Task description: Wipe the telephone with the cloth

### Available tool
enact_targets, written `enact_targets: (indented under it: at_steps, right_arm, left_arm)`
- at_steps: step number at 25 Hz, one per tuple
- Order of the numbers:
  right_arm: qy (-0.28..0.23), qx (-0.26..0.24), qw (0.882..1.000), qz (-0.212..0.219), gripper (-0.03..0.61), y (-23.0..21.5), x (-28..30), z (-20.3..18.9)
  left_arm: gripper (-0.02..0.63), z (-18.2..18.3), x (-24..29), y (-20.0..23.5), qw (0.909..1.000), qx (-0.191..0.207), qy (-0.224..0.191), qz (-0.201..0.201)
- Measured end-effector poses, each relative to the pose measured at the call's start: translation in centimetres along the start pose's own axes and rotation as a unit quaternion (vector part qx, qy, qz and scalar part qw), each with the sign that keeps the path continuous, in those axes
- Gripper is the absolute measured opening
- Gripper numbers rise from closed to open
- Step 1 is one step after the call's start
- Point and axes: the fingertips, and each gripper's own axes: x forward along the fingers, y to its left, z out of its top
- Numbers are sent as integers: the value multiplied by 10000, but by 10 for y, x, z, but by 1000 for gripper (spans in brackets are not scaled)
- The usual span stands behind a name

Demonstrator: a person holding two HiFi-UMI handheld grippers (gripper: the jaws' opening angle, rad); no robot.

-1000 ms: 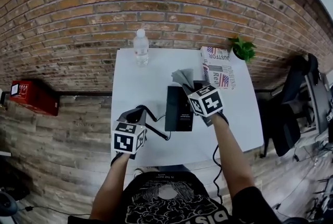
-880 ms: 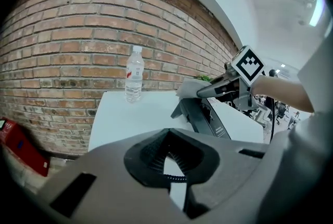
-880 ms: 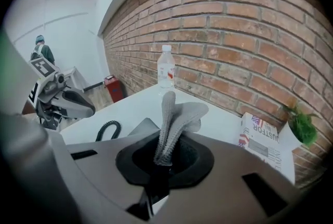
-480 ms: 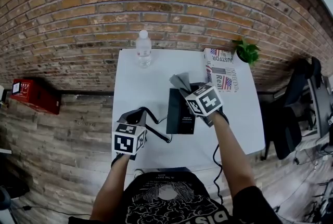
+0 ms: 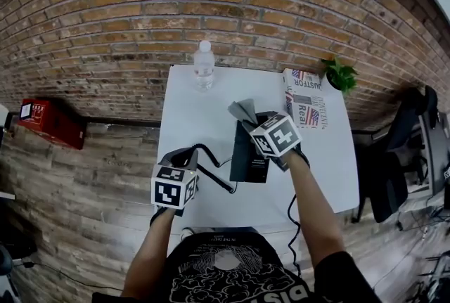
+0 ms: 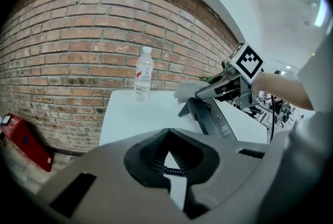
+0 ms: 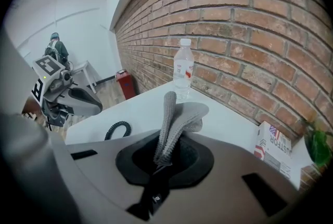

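Right claw [image 7: 162, 158] clamped on grey cloth [image 7: 179, 114], above the telephone [image 5: 247, 154] mid-tabletop (contact unclear). Left claw [image 6: 167, 149] closed, apparently pinching the coiled cord [image 6: 173, 171]. Wiping seems barely begun.

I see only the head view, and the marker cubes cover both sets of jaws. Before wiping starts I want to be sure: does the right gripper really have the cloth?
Observer: Yes. In the right gripper view, the right gripper has its jaws closed on the grey cloth, which stands up folded from between them.
Operator: And the left one?
Observer: The left gripper has its jaws almost together. A bit of the coiled cord shows in the slit; I cannot tell whether it is pinched or just behind.
Operator: Is the telephone lying flat?
Observer: No. The left gripper view shows the telephone sloping, with its far end propped up.
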Motion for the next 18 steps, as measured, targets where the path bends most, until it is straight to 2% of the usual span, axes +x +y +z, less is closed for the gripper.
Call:
enact_targets:
  at_steps: [11,18]
  right_arm:
    - [-5,-144,9998,155,12,17,13,14]
    - [-216,-211,9994,167,12,28,12,28]
  left_arm:
    - [6,-5,-11,14,9998,-115,-7,148]
    - [6,-2,-19,18,9998,-90,-69,179]
